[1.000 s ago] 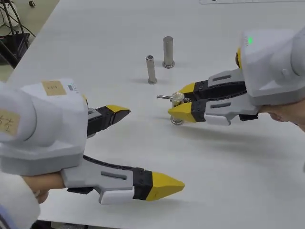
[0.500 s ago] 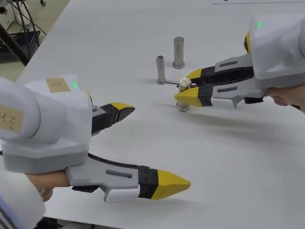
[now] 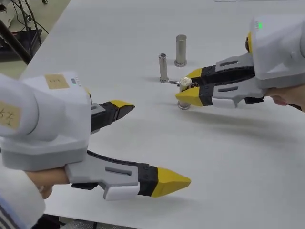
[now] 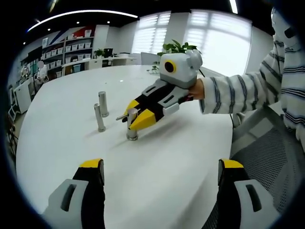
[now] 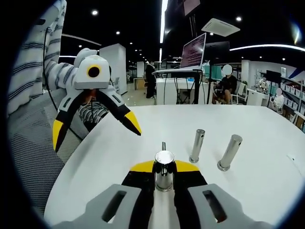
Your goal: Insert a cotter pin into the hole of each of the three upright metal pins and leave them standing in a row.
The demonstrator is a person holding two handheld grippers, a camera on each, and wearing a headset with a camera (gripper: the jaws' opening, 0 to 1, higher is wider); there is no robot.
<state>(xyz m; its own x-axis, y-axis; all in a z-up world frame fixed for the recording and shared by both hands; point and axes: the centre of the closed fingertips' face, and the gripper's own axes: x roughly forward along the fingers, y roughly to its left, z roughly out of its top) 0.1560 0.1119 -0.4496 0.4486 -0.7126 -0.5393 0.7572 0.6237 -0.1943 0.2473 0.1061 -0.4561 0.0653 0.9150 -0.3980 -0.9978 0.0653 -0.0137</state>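
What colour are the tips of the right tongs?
Yellow, with black behind; the right tongs show best in the head view.

The metal pins (image 3: 181, 47) were silver, the bench (image 3: 238, 167) white; left gripper (image 3: 156, 144) and right gripper (image 3: 186, 86) had yellow-tipped black fingers (image 3: 167, 181).

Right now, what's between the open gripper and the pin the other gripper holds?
Only bare table lies there, in the left gripper view.

We see a white table (image 3: 228, 157); beyond it a leafy plant (image 4: 175, 46) by bright windows (image 4: 219, 43); elsewhere a lit monitor (image 5: 193, 50).
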